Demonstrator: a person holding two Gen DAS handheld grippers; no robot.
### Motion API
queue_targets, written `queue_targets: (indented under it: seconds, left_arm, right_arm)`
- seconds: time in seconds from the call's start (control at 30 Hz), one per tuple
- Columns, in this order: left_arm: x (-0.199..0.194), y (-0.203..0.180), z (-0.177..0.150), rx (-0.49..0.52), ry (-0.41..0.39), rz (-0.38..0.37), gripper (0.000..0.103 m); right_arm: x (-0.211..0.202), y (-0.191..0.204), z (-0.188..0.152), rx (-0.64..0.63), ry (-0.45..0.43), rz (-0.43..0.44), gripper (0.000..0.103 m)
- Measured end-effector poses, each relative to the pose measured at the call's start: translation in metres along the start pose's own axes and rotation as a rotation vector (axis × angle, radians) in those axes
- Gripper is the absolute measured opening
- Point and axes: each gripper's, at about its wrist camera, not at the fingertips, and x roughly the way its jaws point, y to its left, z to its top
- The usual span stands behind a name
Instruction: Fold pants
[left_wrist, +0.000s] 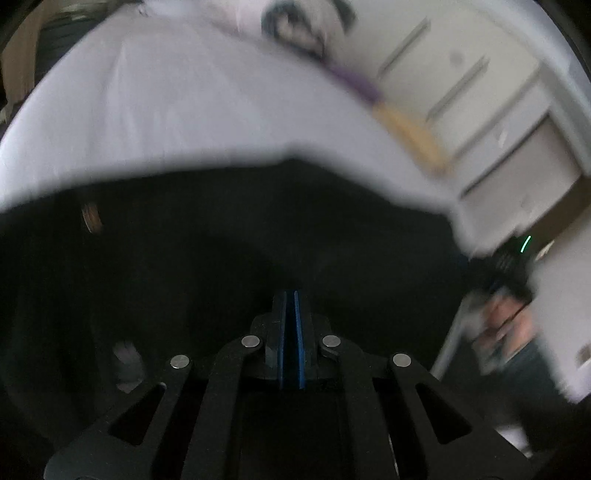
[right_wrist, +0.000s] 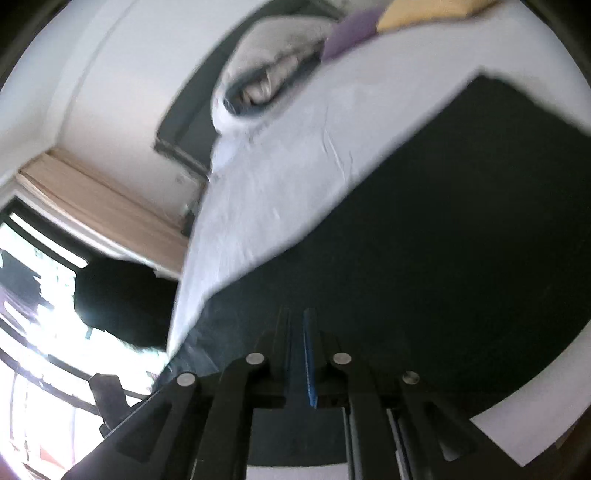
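Observation:
Black pants (left_wrist: 221, 251) lie on a white bed sheet (left_wrist: 177, 110), filling the lower half of the left wrist view; a round metal button (left_wrist: 90, 218) shows at the left. My left gripper (left_wrist: 291, 295) is shut, its blue pads pressed together over the dark cloth; whether cloth is pinched between them is hidden. In the right wrist view the pants (right_wrist: 443, 240) spread as a flat dark panel across the sheet (right_wrist: 295, 177). My right gripper (right_wrist: 297, 314) is shut, with dark fabric between its pads. Both views are motion-blurred.
A pillow (right_wrist: 266, 85) and purple and yellow cloths (right_wrist: 354, 33) lie at the bed's head. White wardrobe doors (left_wrist: 480, 92) stand past the bed. The right gripper and hand (left_wrist: 506, 295) show at the left view's right edge. A bright window (right_wrist: 37, 295) is at left.

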Motion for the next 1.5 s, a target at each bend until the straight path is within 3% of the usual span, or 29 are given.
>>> queue_targets:
  seconds: [0.07, 0.1, 0.17, 0.27, 0.37, 0.4, 0.5, 0.53, 0.6, 0.7, 0.77, 0.8, 0.83, 0.9, 1.0, 1.03, 1.07, 1.1, 1.17, 1.33, 1.5]
  left_arm:
    - [-0.002, 0.018, 0.0, -0.053, -0.022, -0.063, 0.004]
    - [-0.009, 0.028, 0.005, -0.077, -0.039, -0.038, 0.004]
    - [-0.019, 0.046, 0.009, -0.078, -0.047, 0.008, 0.004]
    - [-0.046, 0.088, 0.001, -0.16, -0.065, 0.026, 0.004]
    - [-0.08, 0.101, -0.01, -0.174, -0.091, 0.169, 0.004]
    - [-0.092, 0.103, -0.013, -0.195, -0.11, 0.189, 0.004]
    - [-0.106, 0.075, -0.014, -0.16, -0.15, 0.159, 0.0]
    - [-0.1, 0.053, -0.012, -0.134, -0.139, 0.104, 0.0]
    - [-0.074, 0.014, -0.01, -0.078, -0.076, 0.003, 0.0]
    - [-0.023, -0.034, -0.019, 0.025, 0.042, -0.051, 0.0]
    - [0.002, -0.027, -0.021, 0.015, 0.082, -0.036, 0.0]
    - [0.001, -0.015, -0.023, -0.022, 0.072, -0.081, 0.001]
    - [-0.005, -0.003, -0.026, -0.055, 0.065, -0.102, 0.001]
    - [-0.02, 0.011, -0.03, -0.072, 0.044, -0.095, 0.001]
    - [-0.037, 0.028, -0.037, -0.099, 0.017, -0.082, 0.001]
    - [-0.045, 0.037, -0.036, -0.109, 0.0, -0.044, 0.001]
    - [-0.052, 0.04, -0.031, -0.109, -0.013, -0.028, 0.001]
    - [-0.061, 0.036, -0.027, -0.095, -0.033, -0.035, 0.001]
    - [-0.067, 0.026, -0.021, -0.068, -0.049, -0.066, 0.001]
    - [-0.043, -0.02, 0.007, -0.03, -0.015, -0.114, 0.001]
    - [0.003, -0.065, 0.015, 0.024, 0.061, -0.132, 0.001]
  right_arm:
    - [0.007, -0.028, 0.0, 0.071, 0.022, -0.034, 0.0]
    - [-0.001, -0.038, 0.004, 0.095, -0.013, -0.018, 0.0]
    - [-0.017, -0.053, 0.015, 0.11, -0.076, -0.079, 0.0]
    - [-0.047, -0.087, 0.033, 0.186, -0.174, -0.163, 0.0]
    - [-0.093, -0.111, 0.041, 0.244, -0.298, -0.343, 0.0]
    - [-0.109, -0.115, 0.038, 0.265, -0.32, -0.362, 0.004]
    - [-0.127, -0.088, 0.032, 0.194, -0.336, -0.267, 0.008]
    - [-0.122, -0.073, 0.029, 0.156, -0.313, -0.212, 0.009]
    - [-0.086, -0.033, 0.016, 0.045, -0.188, -0.062, 0.019]
    - [-0.037, 0.002, -0.005, -0.083, -0.034, 0.011, 0.028]
    - [-0.014, -0.006, -0.01, -0.075, 0.032, -0.02, 0.026]
    - [-0.011, -0.02, -0.008, -0.038, 0.042, -0.031, 0.007]
    - [-0.018, -0.041, -0.002, 0.014, 0.019, -0.033, 0.001]
    - [-0.039, -0.072, 0.011, 0.073, -0.068, -0.084, 0.0]
    - [-0.097, -0.13, 0.032, 0.228, -0.275, -0.222, 0.0]
    - [-0.119, -0.144, 0.035, 0.281, -0.338, -0.249, 0.004]
    - [-0.143, -0.15, 0.035, 0.315, -0.411, -0.272, 0.016]
    - [-0.162, -0.152, 0.033, 0.322, -0.477, -0.258, 0.041]
    - [-0.177, -0.151, 0.03, 0.346, -0.524, -0.242, 0.064]
    - [-0.145, -0.156, 0.025, 0.41, -0.44, -0.148, 0.064]
    - [-0.114, -0.152, 0.025, 0.466, -0.416, -0.134, 0.064]
